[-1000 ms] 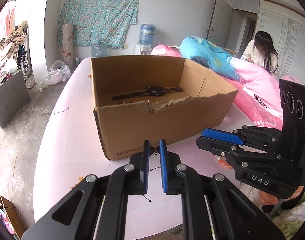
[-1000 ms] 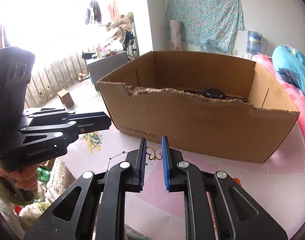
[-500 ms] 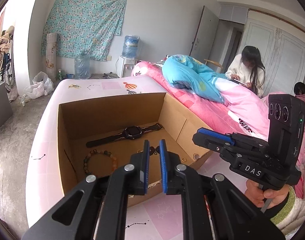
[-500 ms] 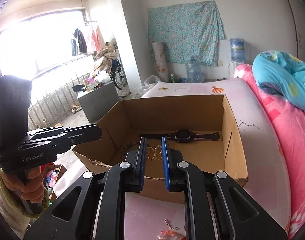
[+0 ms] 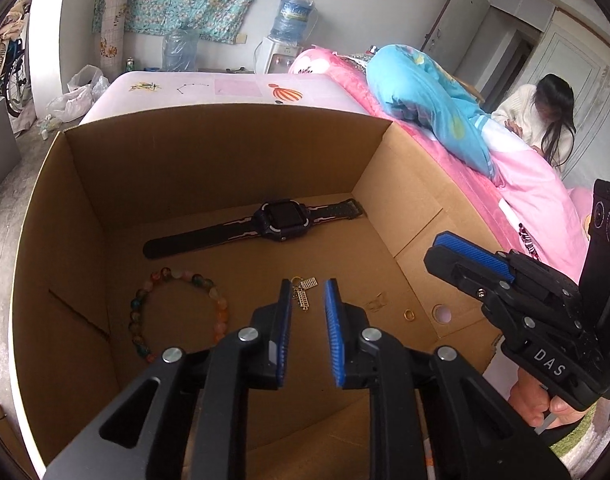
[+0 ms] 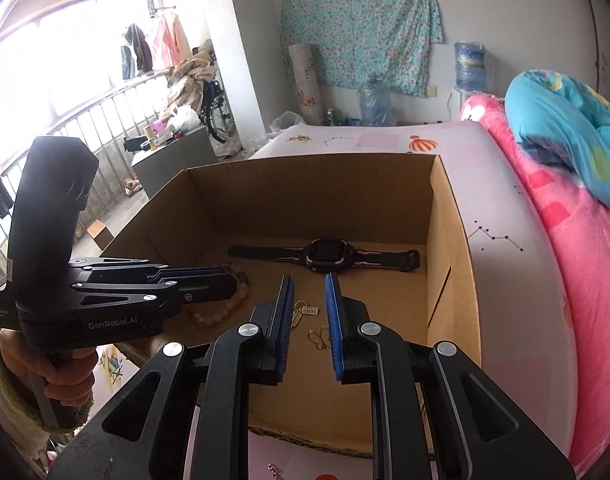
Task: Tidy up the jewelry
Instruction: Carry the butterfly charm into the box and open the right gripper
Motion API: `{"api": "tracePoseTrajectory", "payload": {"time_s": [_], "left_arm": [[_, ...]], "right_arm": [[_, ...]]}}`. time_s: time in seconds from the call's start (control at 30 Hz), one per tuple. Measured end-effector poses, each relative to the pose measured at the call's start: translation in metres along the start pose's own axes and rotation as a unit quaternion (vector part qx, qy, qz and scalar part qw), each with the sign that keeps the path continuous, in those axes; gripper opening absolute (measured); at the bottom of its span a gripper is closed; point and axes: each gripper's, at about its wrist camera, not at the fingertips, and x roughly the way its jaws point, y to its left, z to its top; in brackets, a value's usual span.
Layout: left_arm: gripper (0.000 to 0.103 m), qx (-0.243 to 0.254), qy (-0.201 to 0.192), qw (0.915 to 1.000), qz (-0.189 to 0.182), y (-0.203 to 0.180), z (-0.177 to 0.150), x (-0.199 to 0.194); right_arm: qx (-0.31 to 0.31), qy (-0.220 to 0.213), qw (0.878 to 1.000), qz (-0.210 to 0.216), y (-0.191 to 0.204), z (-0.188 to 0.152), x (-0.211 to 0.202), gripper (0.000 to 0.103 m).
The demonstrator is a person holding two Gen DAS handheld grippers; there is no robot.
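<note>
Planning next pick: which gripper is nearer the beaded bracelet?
Left. Left gripper, jaws just opening, empty, hangs over the beaded bracelet; right gripper is across the cardboard box.

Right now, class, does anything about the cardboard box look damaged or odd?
Yes. The box's near edge is ragged, as if torn rather than cut. A round hole pierces the bottom near the gold ring.

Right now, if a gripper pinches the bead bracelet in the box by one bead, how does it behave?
The bead bracelet is separate round beads in a loop, so it probably droops rather than holding its ring shape. The beads look smooth and may slip from the pads. It lies flat on the cardboard box floor, so it is unlikely to roll.
</note>
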Motion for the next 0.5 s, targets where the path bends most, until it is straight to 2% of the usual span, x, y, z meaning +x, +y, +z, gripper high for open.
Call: {"api": "tracePoseTrajectory", "payload": {"time_s": [0.27,0.5], "left_arm": [[0.019,-0.009,-0.016,0.9998,-0.002,0.000,0.001,-0.011],[0.019,0.011,-0.068,0.9975,-0.016,-0.009,-0.013,-0.048]], "right_arm": [[0.022,-0.054,0.998,0.004,-0.012,0.004,-0.034,0.017],[0.054,-0.106,0.993,0.016,-0.025,-0.006,-0.081,0.022]]}}
